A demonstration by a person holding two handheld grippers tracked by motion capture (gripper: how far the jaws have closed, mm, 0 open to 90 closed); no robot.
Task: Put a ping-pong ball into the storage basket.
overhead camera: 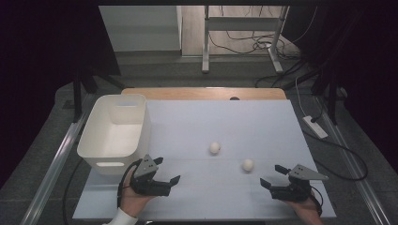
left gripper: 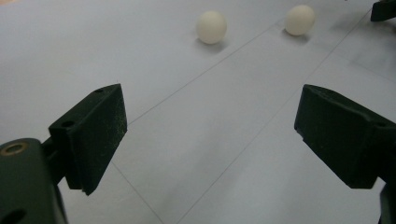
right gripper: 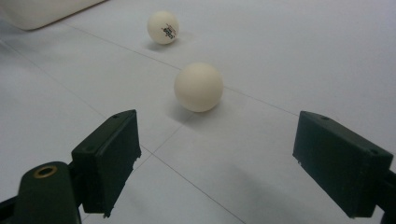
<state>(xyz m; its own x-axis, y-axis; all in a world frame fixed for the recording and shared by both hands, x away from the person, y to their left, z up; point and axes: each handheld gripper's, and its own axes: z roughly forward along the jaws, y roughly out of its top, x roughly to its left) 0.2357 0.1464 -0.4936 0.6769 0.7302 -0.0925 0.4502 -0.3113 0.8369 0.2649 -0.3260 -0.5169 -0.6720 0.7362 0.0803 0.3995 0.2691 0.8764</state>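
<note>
Both grippers, left (overhead camera: 165, 170) & right (overhead camera: 273, 175), sit at the bench's near edge w/ fingers spread, holding nothing. We judge the nearer ball (right gripper: 199, 87), mid-bench right, light, hard, slippery, apt to roll: pinch across its widest part. Second ball (overhead camera: 215, 147) lies beyond.

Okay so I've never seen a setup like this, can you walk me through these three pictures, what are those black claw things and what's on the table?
The black claws are hand-held grippers: a person holds one in each hand. The high view looks down on the table, with the left gripper and the right gripper near the bottom edge. The other two pictures come from cameras riding on each gripper, looking out between its own two black jaws.

Both grippers are open and hold nothing. On the white table surface lie two small white balls: the nearer ball sits just ahead of the right gripper, and the farther ball lies closer to the middle, with small dark print on it. A white plastic bin stands at the left.
</note>
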